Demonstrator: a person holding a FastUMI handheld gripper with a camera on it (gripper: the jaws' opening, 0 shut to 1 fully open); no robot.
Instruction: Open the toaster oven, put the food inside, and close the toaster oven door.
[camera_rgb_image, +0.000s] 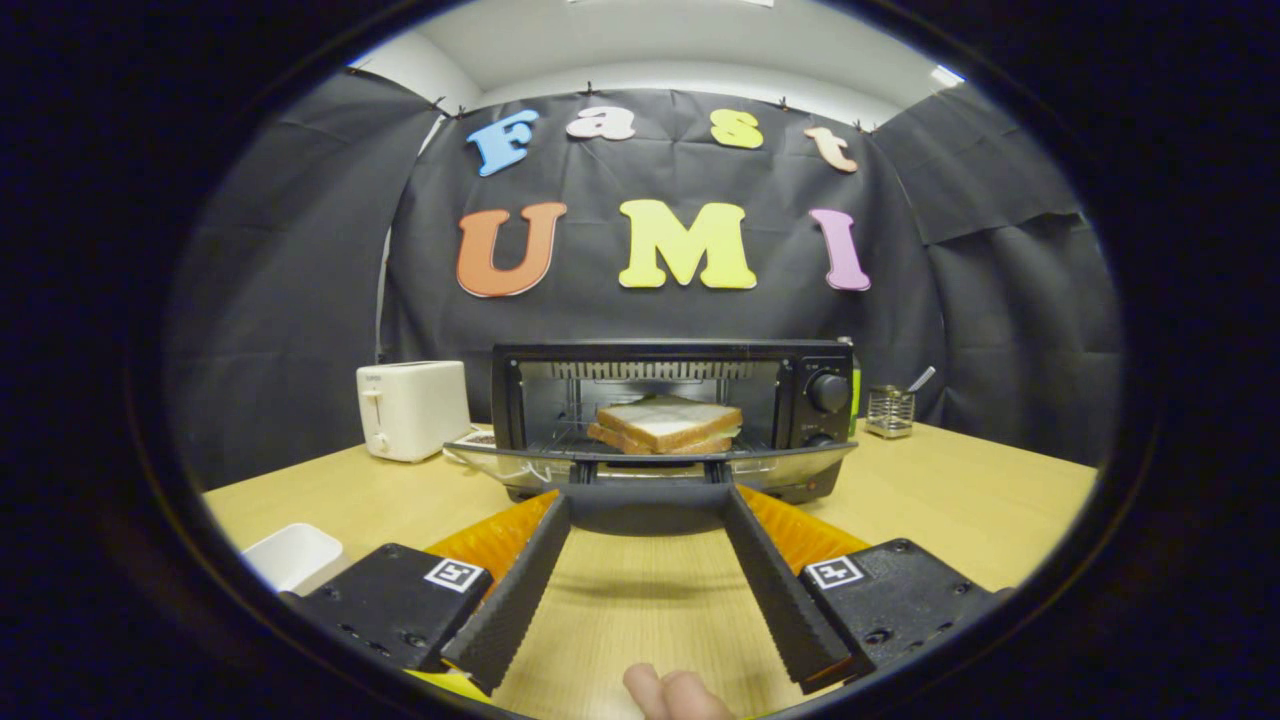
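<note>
Bright even ceiling light, sharp centre; fisheye bending at edges, soft shadow under gripper (645, 495)

One toaster oven (672, 415), door down. One sandwich (667, 424) inside, two bread slices counted. Two knobs (828, 392) showed on its panel. One white toaster (412, 409). One wire holder (889, 411). One white tray (293, 555). One gripper (646, 497), two fingers spread wide.

walls: black cloth (300, 260) hung all round | ceiling: white (680, 40), light (945, 76) at 1 o'clock | furniture: pale wooden table (960, 500), 6 o'clock
</note>
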